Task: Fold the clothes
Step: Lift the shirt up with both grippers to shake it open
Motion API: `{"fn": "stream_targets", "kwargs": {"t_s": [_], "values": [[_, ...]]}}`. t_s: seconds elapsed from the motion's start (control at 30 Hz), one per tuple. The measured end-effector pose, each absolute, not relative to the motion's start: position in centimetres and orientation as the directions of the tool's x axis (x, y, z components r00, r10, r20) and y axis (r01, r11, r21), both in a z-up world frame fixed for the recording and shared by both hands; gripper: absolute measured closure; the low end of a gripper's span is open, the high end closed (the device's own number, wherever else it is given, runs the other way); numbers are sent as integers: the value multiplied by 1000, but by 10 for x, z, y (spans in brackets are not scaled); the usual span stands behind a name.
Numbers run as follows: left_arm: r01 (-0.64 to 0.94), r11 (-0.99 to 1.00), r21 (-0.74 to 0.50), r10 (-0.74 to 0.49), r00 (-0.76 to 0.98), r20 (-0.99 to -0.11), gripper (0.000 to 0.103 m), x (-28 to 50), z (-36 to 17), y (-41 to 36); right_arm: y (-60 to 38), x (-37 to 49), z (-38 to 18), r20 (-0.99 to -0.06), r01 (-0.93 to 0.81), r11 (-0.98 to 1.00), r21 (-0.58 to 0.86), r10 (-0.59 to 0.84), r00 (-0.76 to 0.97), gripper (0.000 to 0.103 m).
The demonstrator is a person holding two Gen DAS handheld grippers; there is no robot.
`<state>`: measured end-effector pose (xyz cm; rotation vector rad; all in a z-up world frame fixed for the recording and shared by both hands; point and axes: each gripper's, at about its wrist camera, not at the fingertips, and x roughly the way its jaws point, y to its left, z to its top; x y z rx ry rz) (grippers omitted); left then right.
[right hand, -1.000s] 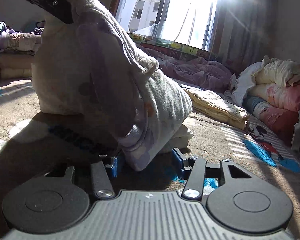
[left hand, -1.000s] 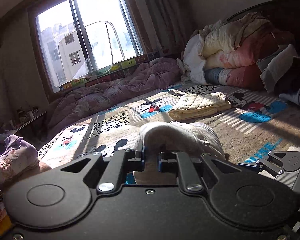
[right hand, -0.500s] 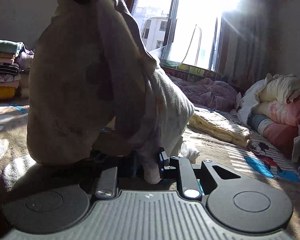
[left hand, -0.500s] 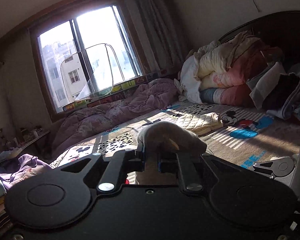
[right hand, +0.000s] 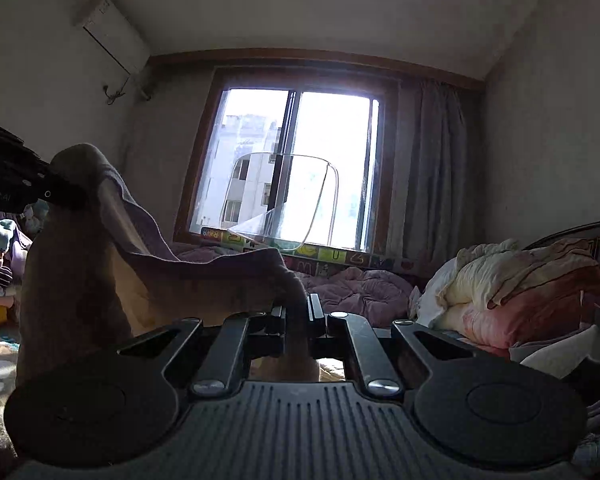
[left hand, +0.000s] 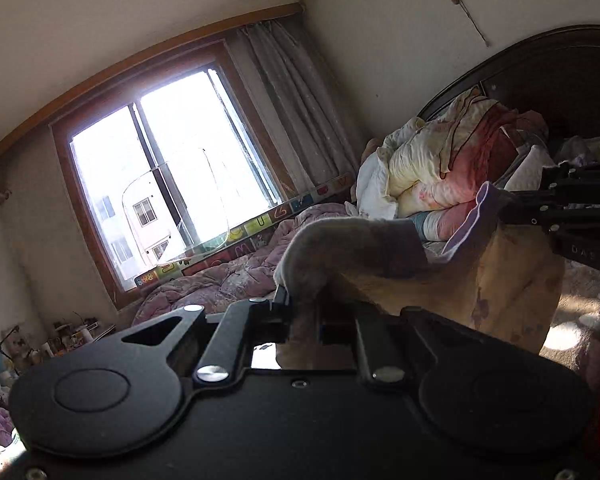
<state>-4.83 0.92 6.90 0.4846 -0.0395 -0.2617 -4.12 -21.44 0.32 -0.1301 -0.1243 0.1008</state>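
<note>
clamped tight on one corner of the garment (left hand: 380, 256) in the left gripper (left hand: 302, 316), clamped tight on the opposite corner in the right gripper (right hand: 298, 316), fingers (right hand: 314, 308) pressed together with only a thin bite of cloth between. held aloft between the two, sagging in the middle, hanging well above the bed (left hand: 580, 304) with the window (right hand: 296, 168) behind. likely to slip from either pinch if spread too hard, since each bite looks shallow and the fabric thick and soft. likely to stay bunched and twisted if lowered as is, because the span between the corners droops in a fold instead of pulling flat; may also drag across the pile of bedding (right hand: 520, 292) or the blanket if swung low to the right. hard to judge the hem alignment, most of the cloth lying in backlit shadow. compared with a second ago: lifted clear of the bed instead of resting there as a lump, right gripper now closed on cloth where before spread wide around the bundle, both cameras tilted up toward wall and ceiling, and the two grippers drawn apart with the cloth stretched between.
</note>
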Motion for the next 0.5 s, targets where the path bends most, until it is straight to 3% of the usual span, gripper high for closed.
{"fn": "stream_targets", "kwargs": {"t_s": [0.27, 0.5], "values": [[289, 855, 431, -307, 951, -30, 92, -63, 84, 25, -223, -99, 60, 283, -41, 969, -244, 111, 953, 92], [320, 869, 376, -273, 946, -174, 93, 5, 34, 21, -231, -42, 22, 91, -83, 964, -252, 109, 990, 92]]}}
